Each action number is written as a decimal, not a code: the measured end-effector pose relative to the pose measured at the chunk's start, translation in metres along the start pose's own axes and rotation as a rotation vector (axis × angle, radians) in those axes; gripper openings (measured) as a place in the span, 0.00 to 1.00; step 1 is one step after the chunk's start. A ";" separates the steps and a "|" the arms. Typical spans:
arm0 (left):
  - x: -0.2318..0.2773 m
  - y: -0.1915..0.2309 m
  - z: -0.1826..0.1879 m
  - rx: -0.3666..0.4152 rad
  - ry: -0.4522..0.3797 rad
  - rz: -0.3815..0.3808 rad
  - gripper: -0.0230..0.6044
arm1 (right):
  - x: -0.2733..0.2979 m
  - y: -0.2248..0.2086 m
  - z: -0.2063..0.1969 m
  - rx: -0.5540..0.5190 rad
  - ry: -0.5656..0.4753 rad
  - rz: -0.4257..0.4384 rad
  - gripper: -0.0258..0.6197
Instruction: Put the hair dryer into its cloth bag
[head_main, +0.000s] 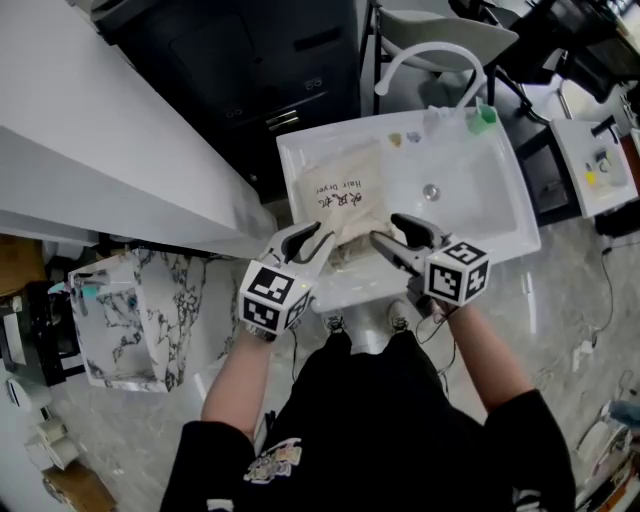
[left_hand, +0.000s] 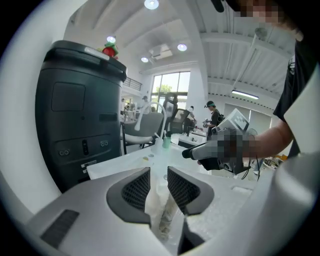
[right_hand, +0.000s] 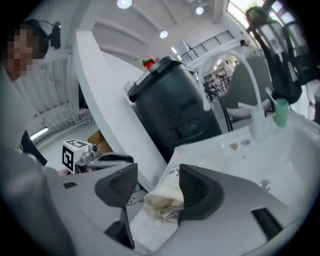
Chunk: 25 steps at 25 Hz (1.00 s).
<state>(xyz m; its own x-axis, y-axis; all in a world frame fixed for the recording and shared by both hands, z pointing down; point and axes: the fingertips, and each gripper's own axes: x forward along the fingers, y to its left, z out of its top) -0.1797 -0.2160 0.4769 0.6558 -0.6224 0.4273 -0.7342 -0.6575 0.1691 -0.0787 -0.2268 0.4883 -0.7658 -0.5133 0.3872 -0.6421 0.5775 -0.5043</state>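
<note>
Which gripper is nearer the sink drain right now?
Right. In the head view the right gripper sits just below-left of the drain, by the bag; the left gripper is farther left, at the bag's other side.

Count as found, head view.

- Grippers: two, the left gripper (head_main: 318, 236) and the right gripper (head_main: 384, 228).
- Marker cubes (head_main: 272, 296): two, one per gripper.
- Cloth bag (head_main: 345, 195): one, in the nine o'clock half of the basin.
- White basin (head_main: 500, 200): one.
- Drain (head_main: 431, 191): one, at the basin's centre.
- Faucet (head_main: 430, 55): one, arched, at the basin's twelve o'clock.
- Green bottle (head_main: 484, 115): one, at one o'clock on the rim.
- Small items (head_main: 395, 140) on the rim at twelve o'clock: two, kind not determinable.
- Dark cabinet (head_main: 250, 70): one, at eleven o'clock.
- Marble-patterned box (head_main: 130, 320): one, at eight o'clock.
</note>
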 end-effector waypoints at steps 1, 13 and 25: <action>-0.005 -0.003 0.010 0.000 -0.024 0.017 0.21 | -0.010 0.005 0.018 -0.072 -0.053 -0.001 0.42; -0.041 -0.058 0.087 -0.004 -0.251 0.282 0.21 | -0.104 0.023 0.118 -0.444 -0.283 0.135 0.31; -0.065 -0.124 0.056 -0.096 -0.272 0.510 0.20 | -0.123 0.035 0.097 -0.476 -0.224 0.364 0.25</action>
<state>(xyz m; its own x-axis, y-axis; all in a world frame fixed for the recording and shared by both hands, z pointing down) -0.1213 -0.1181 0.3786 0.2276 -0.9451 0.2345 -0.9732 -0.2129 0.0868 -0.0042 -0.2048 0.3483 -0.9451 -0.3215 0.0585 -0.3267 0.9323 -0.1554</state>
